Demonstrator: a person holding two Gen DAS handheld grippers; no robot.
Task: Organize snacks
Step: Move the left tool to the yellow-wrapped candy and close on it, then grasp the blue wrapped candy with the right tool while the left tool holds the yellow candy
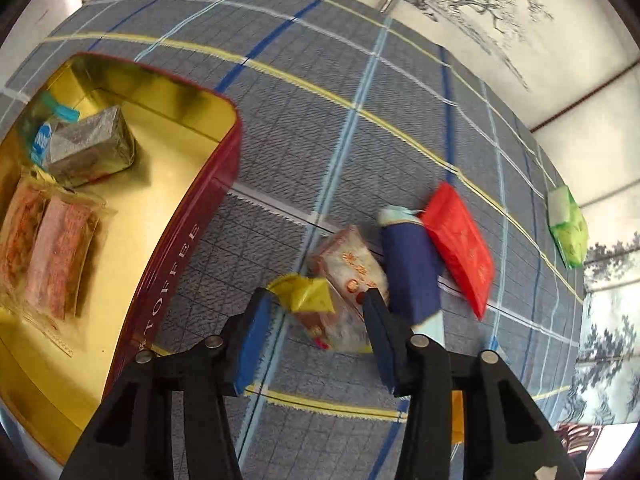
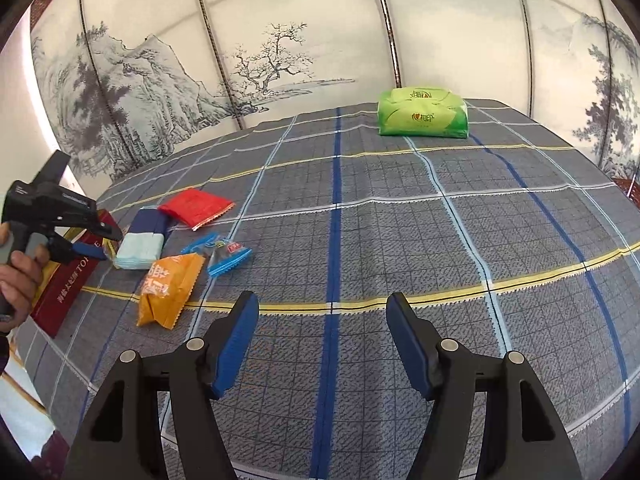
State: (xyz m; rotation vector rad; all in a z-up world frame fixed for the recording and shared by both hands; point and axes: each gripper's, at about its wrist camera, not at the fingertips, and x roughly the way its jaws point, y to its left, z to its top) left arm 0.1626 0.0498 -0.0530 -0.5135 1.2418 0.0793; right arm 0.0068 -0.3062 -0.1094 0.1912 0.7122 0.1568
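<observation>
My left gripper (image 1: 314, 300) points down at a clear snack packet (image 1: 348, 272) with a yellow wrapper (image 1: 308, 296) on it. Its jaws straddle the packet and stand open; the right fingertip (image 1: 370, 300) touches the packet's edge. Beside it lie a navy packet (image 1: 410, 264) and a red packet (image 1: 460, 248). To the left is the red tin (image 1: 192, 248), holding a silver block (image 1: 92, 144) and pink packets (image 1: 52, 256). My right gripper (image 2: 322, 298) hovers open over bare cloth, holding nothing. The right wrist view shows the left gripper (image 2: 110, 246) in a hand.
An orange packet (image 2: 168, 288) and a blue-edged clear packet (image 2: 228, 254) lie left of my right gripper. A green tissue pack (image 2: 424, 114) sits at the far edge of the plaid tablecloth (image 2: 440, 240). A painted folding screen (image 2: 280, 60) stands behind the table.
</observation>
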